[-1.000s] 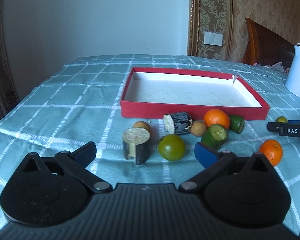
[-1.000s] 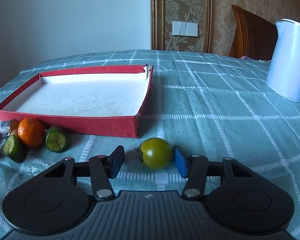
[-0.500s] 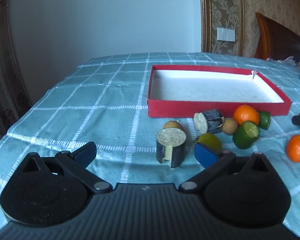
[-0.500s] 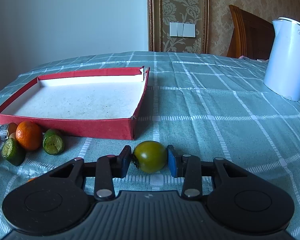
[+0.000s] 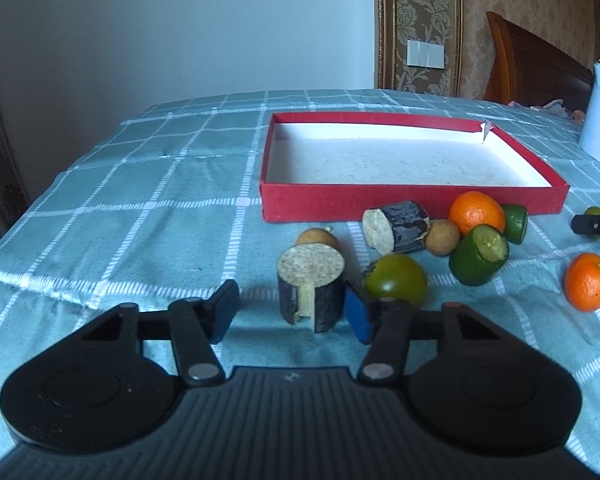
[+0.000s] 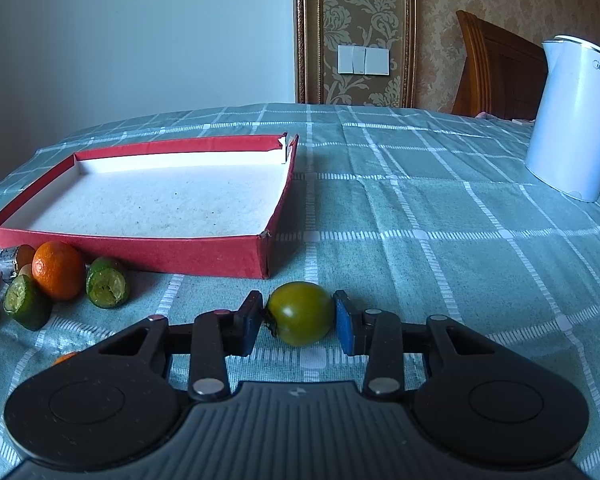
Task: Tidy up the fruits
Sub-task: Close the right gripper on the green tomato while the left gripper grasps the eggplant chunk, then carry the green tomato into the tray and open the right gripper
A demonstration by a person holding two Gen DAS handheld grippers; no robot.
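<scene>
On the tabletop (image 6: pixel 420 208) before the red tray (image 6: pixel 140 246), only the right view shows the right hand-held gripper (image 6: pixel 298 320) clamped on a green tomato (image 6: pixel 300 312). The left view alone shows the left hand-held gripper (image 5: pixel 292 312) closing around an upright eggplant chunk (image 5: pixel 310 280), left pad still clear.

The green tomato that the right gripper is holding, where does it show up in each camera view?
Left wrist view: green tomato at far right edge, mostly hidden behind the right gripper's black fingers.
Right wrist view: lower middle, pressed between both fingers of the right gripper.
Shared landmark: red box.
</scene>
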